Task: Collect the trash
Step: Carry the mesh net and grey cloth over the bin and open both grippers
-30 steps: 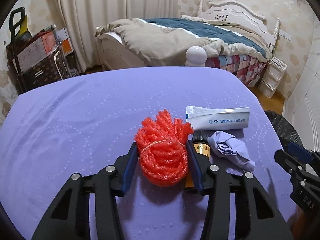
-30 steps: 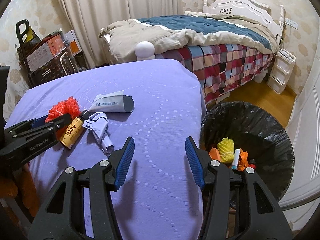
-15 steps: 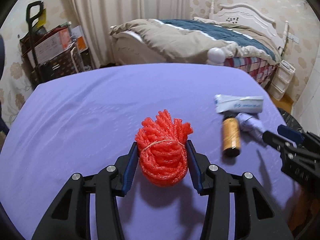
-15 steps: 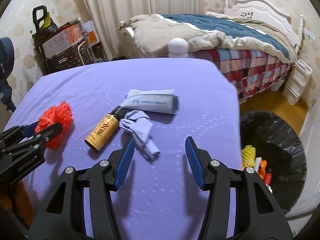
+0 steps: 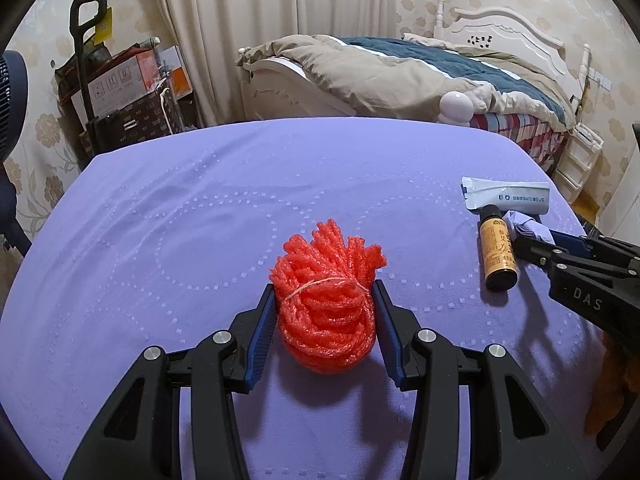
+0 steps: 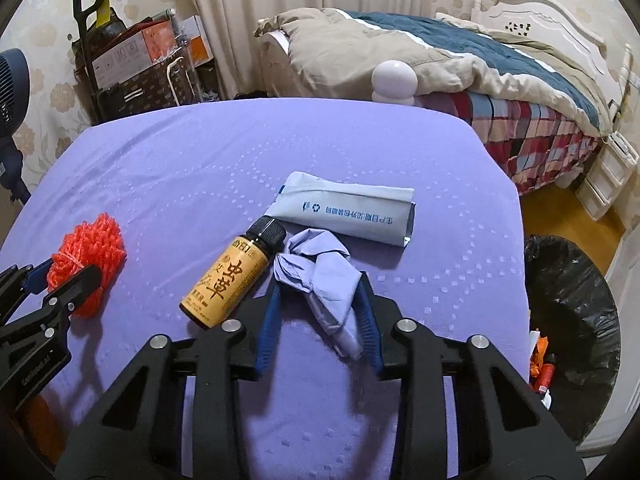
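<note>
My left gripper is shut on a red foam net bundle that rests on the purple tablecloth. To its right lie a small amber bottle, a pale blue packet and a crumpled purple glove. In the right wrist view my right gripper straddles the glove and its jaws are closing. The right pad is against the glove; a narrow gap shows along the left pad. The bottle lies just left of it, the packet beyond.
A black-lined bin with orange and yellow trash stands off the table's right edge. A bed fills the back right. Stacked boxes and a cart stand at the back left, a fan at the far left.
My left gripper carried the red net leftward, away from the bottle. My right gripper swung left from the bin side to the glove, and its jaws narrowed around it.
</note>
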`<state>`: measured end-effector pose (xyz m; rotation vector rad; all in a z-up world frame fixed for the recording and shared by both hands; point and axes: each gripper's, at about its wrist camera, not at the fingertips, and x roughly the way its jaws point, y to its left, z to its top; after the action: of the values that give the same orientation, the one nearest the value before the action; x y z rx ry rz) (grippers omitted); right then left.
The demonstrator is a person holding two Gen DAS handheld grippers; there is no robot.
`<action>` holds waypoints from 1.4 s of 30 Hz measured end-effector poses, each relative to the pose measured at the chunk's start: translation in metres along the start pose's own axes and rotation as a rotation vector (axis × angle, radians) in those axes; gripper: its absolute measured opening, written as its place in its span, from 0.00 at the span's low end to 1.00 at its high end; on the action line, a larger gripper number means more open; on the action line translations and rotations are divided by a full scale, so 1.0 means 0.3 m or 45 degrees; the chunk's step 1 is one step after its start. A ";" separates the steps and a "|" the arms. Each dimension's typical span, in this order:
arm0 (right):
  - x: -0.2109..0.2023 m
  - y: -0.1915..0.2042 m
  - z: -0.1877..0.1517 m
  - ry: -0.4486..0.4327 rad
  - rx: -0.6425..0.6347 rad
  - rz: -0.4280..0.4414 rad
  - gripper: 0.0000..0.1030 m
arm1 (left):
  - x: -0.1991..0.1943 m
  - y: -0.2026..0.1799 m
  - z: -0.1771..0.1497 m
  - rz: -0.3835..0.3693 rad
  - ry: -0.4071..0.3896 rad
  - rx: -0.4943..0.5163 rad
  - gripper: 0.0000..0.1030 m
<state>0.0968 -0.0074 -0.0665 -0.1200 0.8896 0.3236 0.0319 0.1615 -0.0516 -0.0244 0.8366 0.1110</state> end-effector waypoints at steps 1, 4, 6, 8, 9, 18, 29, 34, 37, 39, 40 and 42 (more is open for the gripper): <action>-0.003 -0.001 -0.005 0.000 -0.001 0.000 0.30 | 0.000 0.000 -0.001 0.001 -0.002 -0.001 0.45; -0.019 -0.008 -0.021 -0.001 0.008 0.004 0.29 | -0.004 0.001 -0.005 -0.001 -0.011 -0.005 0.45; -0.034 -0.016 -0.036 -0.005 0.020 0.004 0.29 | -0.009 -0.001 -0.010 0.002 -0.019 -0.003 0.45; -0.049 -0.022 -0.052 -0.009 0.034 0.009 0.29 | -0.017 0.002 -0.013 -0.001 -0.027 -0.011 0.45; -0.056 -0.024 -0.059 -0.011 0.038 0.011 0.29 | -0.022 0.003 -0.015 -0.007 -0.030 -0.016 0.45; -0.141 -0.046 -0.120 -0.056 0.064 -0.003 0.29 | -0.087 -0.026 -0.032 -0.040 -0.086 -0.012 0.45; -0.263 -0.169 -0.166 -0.145 0.156 -0.089 0.29 | -0.179 -0.190 -0.024 -0.177 -0.172 0.067 0.45; -0.313 -0.266 -0.178 -0.188 0.222 -0.159 0.29 | -0.187 -0.304 -0.003 -0.263 -0.186 0.122 0.45; -0.337 -0.329 -0.185 -0.210 0.260 -0.210 0.29 | -0.191 -0.367 0.010 -0.299 -0.204 0.154 0.45; -0.351 -0.374 -0.191 -0.221 0.285 -0.240 0.29 | -0.191 -0.412 0.020 -0.320 -0.221 0.177 0.45; -0.358 -0.397 -0.195 -0.225 0.298 -0.255 0.29 | -0.189 -0.440 0.028 -0.335 -0.225 0.190 0.45; -0.371 -0.438 -0.202 -0.235 0.319 -0.287 0.29 | -0.185 -0.488 0.042 -0.353 -0.239 0.212 0.45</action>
<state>0.0296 -0.1712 -0.0219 0.0415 0.7187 0.0113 0.0202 0.0119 -0.0053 0.0264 0.6460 -0.2143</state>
